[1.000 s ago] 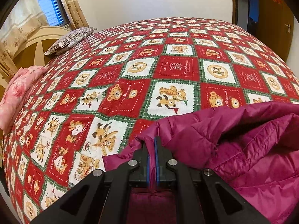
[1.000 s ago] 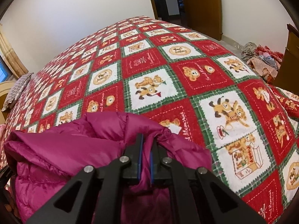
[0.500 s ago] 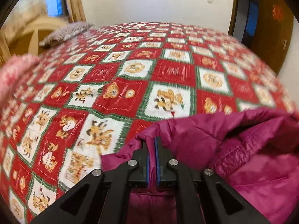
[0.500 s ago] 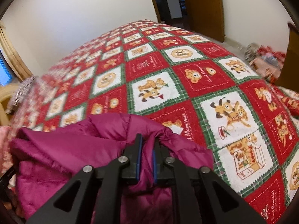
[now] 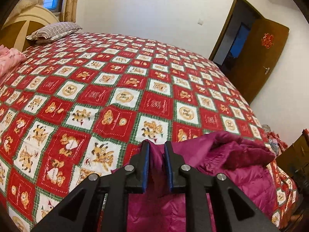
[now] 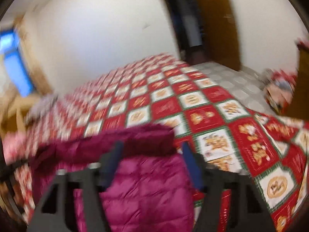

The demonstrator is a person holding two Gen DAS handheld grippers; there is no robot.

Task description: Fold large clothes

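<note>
I hold both grippers tilted downward over the near edge of the bed (image 5: 119, 89), each looking across its quilt of red and white teddy-bear squares (image 6: 208, 114). My left gripper (image 5: 156, 148) points down at the corner of the magenta down jacket (image 5: 237, 154); its jaws are opening, the blue pads (image 5: 146, 166) only a narrow way apart, and a fold of the jacket's thin fabric stands up in the gap between them, close against the left pad, so that I cannot tell for sure whether it is pinched or merely lying there. The rest of the jacket spreads to the right of this gripper, its bunched furry edge raised above the quilted body, which runs down to the foot-side edge of the bed. My right gripper (image 6: 151, 147) shows in a blurred picture; its jaws are opening and already stand well spread, the two blue pads (image 6: 190, 164) wide apart with nothing pressed between them. The jacket (image 6: 146, 189) lies on the quilt below and between those spread jaws, its darker rolled edge just past the fingertips. At the head of the bed a striped pillow (image 5: 55, 30) rests against the wooden headboard (image 5: 25, 22), a pink cloth (image 5: 9, 60) lies at the left edge, and a brown door (image 5: 260, 58) stands open in the far wall.
</note>
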